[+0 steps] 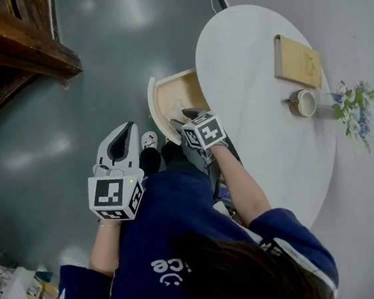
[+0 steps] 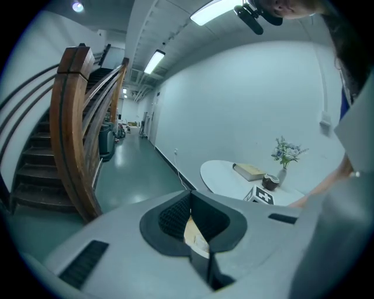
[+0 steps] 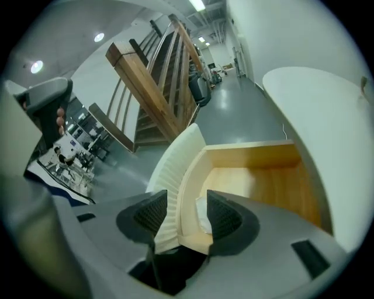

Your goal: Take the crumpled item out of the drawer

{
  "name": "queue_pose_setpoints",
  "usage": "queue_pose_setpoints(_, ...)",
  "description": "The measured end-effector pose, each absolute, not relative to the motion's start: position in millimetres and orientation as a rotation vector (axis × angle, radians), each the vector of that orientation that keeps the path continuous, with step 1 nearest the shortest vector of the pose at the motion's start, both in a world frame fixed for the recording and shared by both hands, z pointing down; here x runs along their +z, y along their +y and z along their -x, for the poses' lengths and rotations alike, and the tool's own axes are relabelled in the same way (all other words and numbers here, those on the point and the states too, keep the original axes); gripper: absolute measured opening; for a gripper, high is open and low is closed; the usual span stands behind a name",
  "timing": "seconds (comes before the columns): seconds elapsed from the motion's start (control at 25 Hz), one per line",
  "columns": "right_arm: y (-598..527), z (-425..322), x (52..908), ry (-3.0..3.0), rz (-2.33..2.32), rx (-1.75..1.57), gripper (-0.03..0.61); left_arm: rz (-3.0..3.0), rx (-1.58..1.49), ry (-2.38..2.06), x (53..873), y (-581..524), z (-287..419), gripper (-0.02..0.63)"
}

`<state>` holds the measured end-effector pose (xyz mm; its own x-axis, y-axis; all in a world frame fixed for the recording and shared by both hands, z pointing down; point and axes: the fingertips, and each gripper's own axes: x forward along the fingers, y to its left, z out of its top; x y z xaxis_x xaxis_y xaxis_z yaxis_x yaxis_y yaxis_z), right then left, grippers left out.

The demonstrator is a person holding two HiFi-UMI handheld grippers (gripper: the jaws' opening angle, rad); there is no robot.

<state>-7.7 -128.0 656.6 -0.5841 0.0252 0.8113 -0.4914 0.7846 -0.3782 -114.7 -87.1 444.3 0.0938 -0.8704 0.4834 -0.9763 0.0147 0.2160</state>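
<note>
grey floor [image 1: 129, 51], white counter [image 1: 256, 104], drawer [image 3: 257, 181] open | right tool [image 3: 187, 200] agape astride ribbed drawer front [image 3: 169, 175], crumpled white item [image 3: 202, 215] just inside | left tool [image 2: 190, 200] pinching tan slip [image 2: 196, 236] | risk: closing grabs wood, not item

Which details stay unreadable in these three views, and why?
- Crumpled item: right gripper view, half behind a finger; head view, under the right gripper.
- Drawer back: head view, under the table.
- Pale sliver between the left gripper fingers: left gripper view, too little shows to name.
</note>
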Motion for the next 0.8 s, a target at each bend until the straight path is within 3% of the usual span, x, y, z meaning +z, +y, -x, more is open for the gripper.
queue_pose_setpoints(0.8, -122.6, 14.3, 770.2, -1.73, -0.011, 0.359, 0.248, -1.54, 0.289, -1.972, 462.3, -25.8, 157.5, 0.005)
